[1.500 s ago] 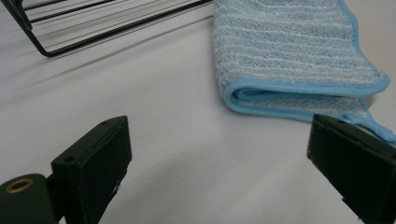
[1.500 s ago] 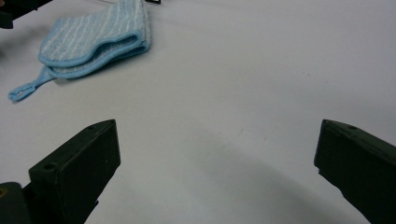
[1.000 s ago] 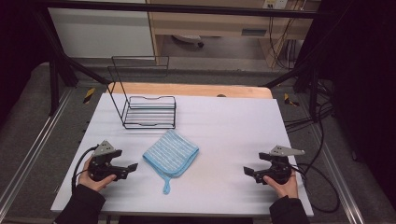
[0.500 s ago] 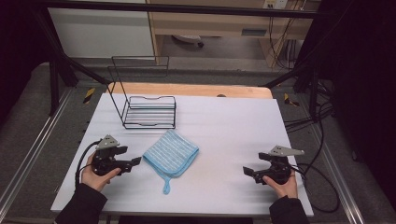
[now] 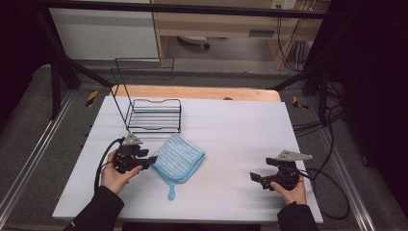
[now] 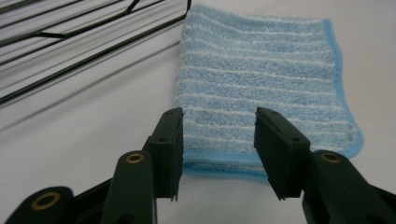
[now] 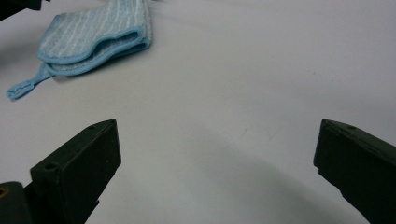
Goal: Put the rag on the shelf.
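A folded light-blue striped cloth [image 5: 179, 156] lies flat on the white table [image 5: 240, 130], its hanging loop pointing toward the front edge. My left gripper [image 5: 146, 161] is at the cloth's left edge. In the left gripper view its jaws [image 6: 219, 149] have just been closing and stand half open. The cloth's near edge [image 6: 224, 163] shows in the gap between them, and the pads do not press on it. My right gripper [image 5: 257, 179] rests near the front right with its jaws [image 7: 215, 168] wide apart over bare table. The cloth [image 7: 93, 42] lies far off to its upper left.
A black wire rack [image 5: 154, 115] stands just behind the cloth at the back left, and its bars show in the left gripper view [image 6: 70, 42]. A wooden board [image 5: 202, 92] edges the table's far side. Cables trail off the right edge [image 5: 332, 192].
My left hand has moved right and slightly forward up to the cloth's left edge, and its jaws have narrowed. The right hand and the cloth have stayed put.
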A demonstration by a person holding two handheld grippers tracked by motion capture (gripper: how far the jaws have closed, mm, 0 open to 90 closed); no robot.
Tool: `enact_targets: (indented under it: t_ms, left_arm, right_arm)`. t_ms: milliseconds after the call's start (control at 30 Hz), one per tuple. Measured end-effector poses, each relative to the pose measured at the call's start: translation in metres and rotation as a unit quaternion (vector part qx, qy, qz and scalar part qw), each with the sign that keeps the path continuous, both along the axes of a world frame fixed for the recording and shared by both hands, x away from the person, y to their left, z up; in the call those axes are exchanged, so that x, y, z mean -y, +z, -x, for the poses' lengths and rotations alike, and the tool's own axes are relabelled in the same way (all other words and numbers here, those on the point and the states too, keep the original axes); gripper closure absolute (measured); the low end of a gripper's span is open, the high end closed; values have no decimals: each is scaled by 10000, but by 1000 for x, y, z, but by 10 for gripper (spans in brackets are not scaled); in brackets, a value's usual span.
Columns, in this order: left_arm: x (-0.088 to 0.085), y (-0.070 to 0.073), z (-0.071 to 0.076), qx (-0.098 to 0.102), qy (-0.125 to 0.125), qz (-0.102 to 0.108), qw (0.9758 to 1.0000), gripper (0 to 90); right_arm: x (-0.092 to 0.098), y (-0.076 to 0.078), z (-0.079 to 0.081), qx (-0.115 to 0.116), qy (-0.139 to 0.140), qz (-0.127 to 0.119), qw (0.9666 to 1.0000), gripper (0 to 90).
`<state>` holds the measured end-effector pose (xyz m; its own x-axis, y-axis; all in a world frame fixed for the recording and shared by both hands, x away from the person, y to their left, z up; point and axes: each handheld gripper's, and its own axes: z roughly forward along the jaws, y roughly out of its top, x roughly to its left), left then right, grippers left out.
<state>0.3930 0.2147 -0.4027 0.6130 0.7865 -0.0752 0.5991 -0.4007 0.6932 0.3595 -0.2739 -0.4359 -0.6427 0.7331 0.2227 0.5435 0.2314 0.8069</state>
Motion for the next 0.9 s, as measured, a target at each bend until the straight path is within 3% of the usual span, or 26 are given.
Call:
enact_targets:
  t_ms: [133,300,733,900]
  left_arm:
    - [6,-13,-9,-166,105,-184,9996,585]
    - [6,-23,-15,-301,162,-187,9992,597]
    - [8,-33,-20,-422,174,-193,9988,690]
    - [9,-33,-21,-466,199,-175,9986,765]
  right_arm:
    - [0,0,0,7,-3,8,10000,12]
    - [0,0,0,-1,-4,17,10000,12]
    - [0,-1,-1,-2,7,33,10000,13]
    - [-1,-1,-1,-7,17,34,10000,15]
